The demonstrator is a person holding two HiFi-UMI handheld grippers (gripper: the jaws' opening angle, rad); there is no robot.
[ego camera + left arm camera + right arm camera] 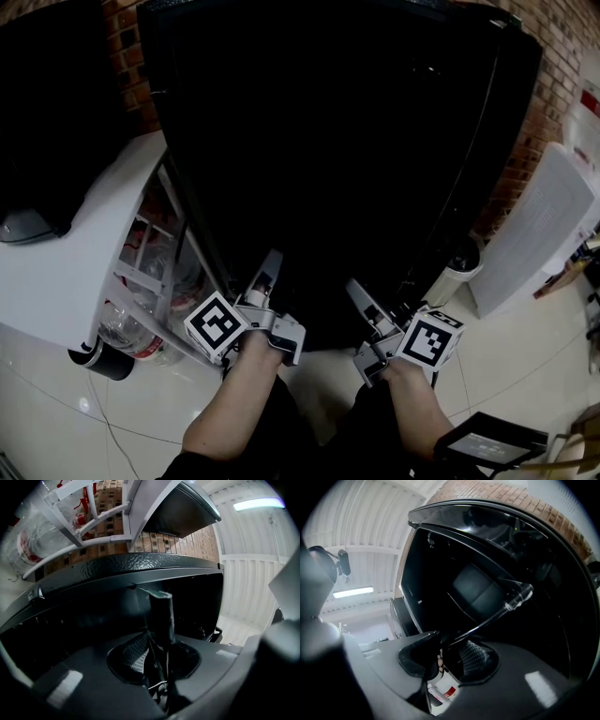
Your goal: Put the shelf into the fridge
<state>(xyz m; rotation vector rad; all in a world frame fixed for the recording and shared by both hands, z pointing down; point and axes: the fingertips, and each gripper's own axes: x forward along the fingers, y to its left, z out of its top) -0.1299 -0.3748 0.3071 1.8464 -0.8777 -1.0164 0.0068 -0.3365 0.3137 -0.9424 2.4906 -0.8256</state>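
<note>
Clamping the barely visible shelf point(161, 613), left tongs point(158, 641) face the black fridge point(337, 141).

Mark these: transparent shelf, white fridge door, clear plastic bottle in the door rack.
transparent shelf point(518, 598), right gripper view, clear corner trim
white fridge door point(66, 272), head view, bare panel
clear plastic bottle point(120, 326), head view, body

A red brick wall point(555, 70) stands at the far side. Glossy white tiled floor point(525, 367) lies near, and a strip light point(260, 503) glows on the panelled ceiling point(370, 527).
</note>
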